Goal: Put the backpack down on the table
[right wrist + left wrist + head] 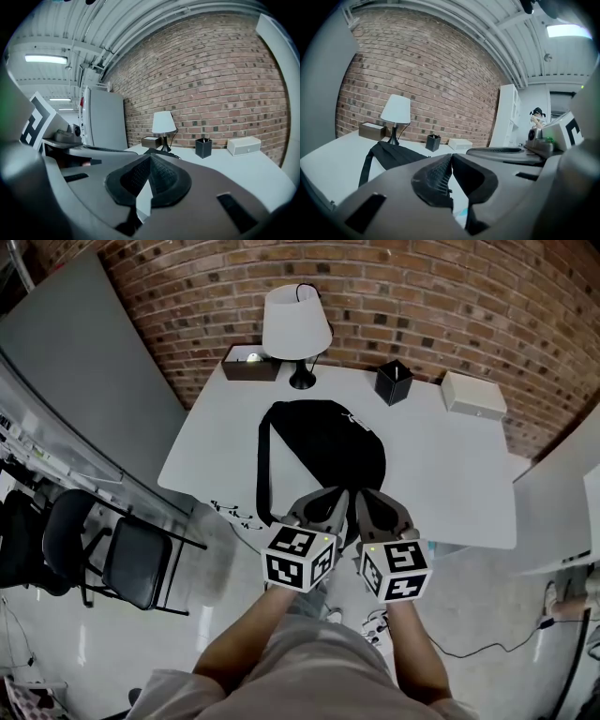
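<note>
In middle of frame: backpack (323, 451) lies flat on table (469, 474). Looks soft, floppy, light; grab by strap (263, 465). Left gripper (336, 495), right gripper (367, 495): fingers (436, 180) pressed together, holding nothing.

Left claw (336, 495), right claw (366, 495) side by side, both empty (jaws together).

Over my left claw (451, 157), its jaws pressed together with nothing between them, I see the black backpack (391, 157) lying flat on the white counter (328, 159), a white-shaded table lamp (396, 112) standing just behind it by the brick wall (431, 79).
</note>
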A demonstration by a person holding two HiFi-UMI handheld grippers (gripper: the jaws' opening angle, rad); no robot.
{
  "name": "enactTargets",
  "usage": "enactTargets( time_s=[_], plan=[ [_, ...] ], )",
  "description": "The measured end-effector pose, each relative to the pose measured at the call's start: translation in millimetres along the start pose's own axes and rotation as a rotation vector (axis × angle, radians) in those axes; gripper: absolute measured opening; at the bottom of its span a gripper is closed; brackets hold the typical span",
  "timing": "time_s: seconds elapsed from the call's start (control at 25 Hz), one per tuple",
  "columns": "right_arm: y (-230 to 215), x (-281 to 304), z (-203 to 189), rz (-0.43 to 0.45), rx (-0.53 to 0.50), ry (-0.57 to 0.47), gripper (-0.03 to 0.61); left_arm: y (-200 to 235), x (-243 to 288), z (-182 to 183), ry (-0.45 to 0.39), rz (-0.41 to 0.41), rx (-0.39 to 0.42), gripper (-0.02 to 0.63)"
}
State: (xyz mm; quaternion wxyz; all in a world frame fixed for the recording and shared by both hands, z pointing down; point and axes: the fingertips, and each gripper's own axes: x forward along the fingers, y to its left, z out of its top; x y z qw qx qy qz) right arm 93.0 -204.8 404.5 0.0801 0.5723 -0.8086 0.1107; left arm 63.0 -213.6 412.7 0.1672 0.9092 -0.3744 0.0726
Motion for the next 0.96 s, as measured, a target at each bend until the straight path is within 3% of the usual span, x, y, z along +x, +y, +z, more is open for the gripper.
enactTargets(
  time_s=[0.48, 0.96],
  plan=[
    [-1.9, -23.6, 1.0, -0.015, -0.025, -0.02, 0.002, -21.9, -6.8, 1.7, -0.014, 0.011, 0.065, 0.004],
    [-1.1, -28.3, 0.5, -0.014, -0.036, -0.02, 0.002, -28.6, -9.6, -1.7, -0.005, 0.007, 0.08, 0.003]
  ],
)
